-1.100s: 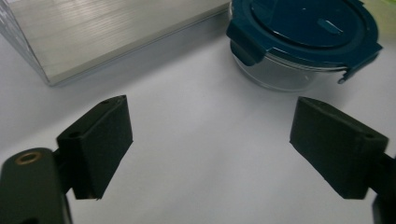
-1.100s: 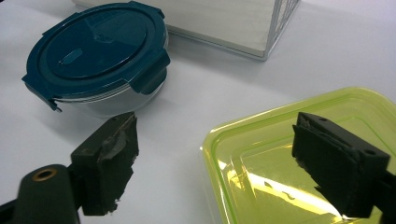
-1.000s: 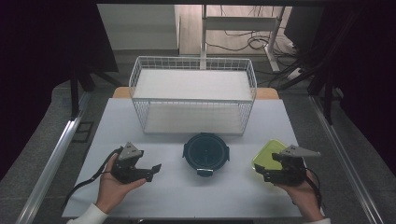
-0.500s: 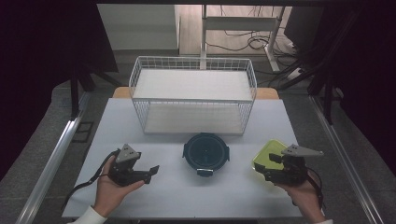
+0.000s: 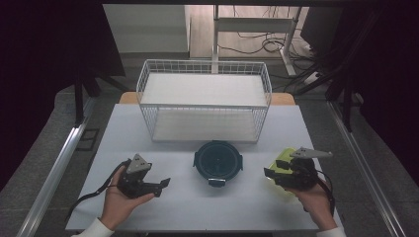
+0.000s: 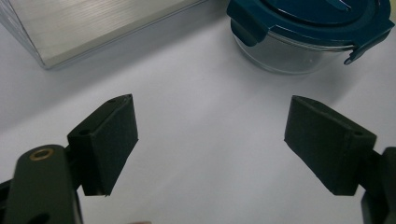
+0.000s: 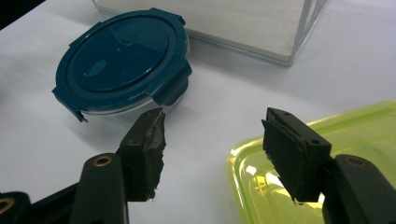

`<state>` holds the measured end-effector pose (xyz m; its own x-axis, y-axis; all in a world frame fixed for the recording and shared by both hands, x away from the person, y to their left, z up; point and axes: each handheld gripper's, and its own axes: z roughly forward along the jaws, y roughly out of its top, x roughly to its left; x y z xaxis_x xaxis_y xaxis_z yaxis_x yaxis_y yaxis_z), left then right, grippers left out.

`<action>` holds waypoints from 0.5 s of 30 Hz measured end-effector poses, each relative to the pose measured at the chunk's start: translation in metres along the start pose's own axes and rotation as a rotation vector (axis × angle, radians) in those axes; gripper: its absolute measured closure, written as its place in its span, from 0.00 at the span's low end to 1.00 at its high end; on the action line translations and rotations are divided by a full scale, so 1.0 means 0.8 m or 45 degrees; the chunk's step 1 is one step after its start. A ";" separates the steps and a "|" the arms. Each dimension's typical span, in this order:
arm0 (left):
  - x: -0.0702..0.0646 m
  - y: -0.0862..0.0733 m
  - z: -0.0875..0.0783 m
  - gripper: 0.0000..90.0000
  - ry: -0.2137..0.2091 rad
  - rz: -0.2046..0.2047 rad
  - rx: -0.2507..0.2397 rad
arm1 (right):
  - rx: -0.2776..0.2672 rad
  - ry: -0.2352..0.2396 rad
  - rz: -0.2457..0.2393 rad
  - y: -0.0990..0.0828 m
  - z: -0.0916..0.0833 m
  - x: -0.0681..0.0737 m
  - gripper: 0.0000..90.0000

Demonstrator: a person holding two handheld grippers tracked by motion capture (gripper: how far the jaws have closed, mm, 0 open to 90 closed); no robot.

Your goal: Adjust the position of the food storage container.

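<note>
Right now the right gripper [image 5: 273, 174] sits low at the near right of the white tabletop [image 5: 163, 205], over the left edge of a yellow-green container lid [image 7: 327, 158]. Its jaws have just been closing, yet they stand apart with a clear gap; in the right gripper view one jaw hangs above the lid's rim and the other above bare tabletop just beside it. Whether either pad touches the lid I cannot tell, and neither presses on it.

Near the middle of the tabletop, between the two hands, stands a round glass container with a dark blue clip-on lid [image 5: 217, 162], closed and upright. It is near both grippers but touches neither.

On the near left, the left gripper [image 5: 165, 183] rests in the person's left hand [image 5: 118, 202], pointing toward the round container. In the left gripper view its jaws are wide apart with only bare tabletop between them.

Behind the round container a white wire basket [image 5: 205, 101] stands on the tabletop, its long side facing the person.
</note>
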<state>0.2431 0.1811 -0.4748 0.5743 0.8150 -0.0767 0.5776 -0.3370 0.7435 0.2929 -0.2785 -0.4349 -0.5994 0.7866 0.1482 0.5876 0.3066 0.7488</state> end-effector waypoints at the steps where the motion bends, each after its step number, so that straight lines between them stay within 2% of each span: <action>1: 0.000 0.000 0.000 0.19 -0.001 0.000 0.003 | 0.006 0.002 0.004 0.003 0.001 0.001 0.44; 6: -0.002 -0.002 0.000 0.19 0.002 0.012 0.035 | 0.021 0.000 0.016 0.020 0.008 0.004 0.50; 10: -0.002 -0.002 0.001 0.19 0.011 0.004 0.036 | 0.028 -0.003 0.024 0.039 0.018 0.005 0.53; 13: -0.002 -0.002 0.002 0.19 0.010 0.004 0.043 | 0.043 0.000 0.010 0.047 0.025 0.007 0.56; 15: -0.003 -0.002 0.003 0.18 0.005 0.005 0.048 | 0.065 0.002 -0.008 0.057 0.038 0.009 0.60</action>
<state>0.2419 0.1786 -0.4774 0.5747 0.8153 -0.0710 0.5966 -0.3580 0.7183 0.3318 -0.2424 -0.4196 -0.6041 0.7837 0.1446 0.6105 0.3386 0.7160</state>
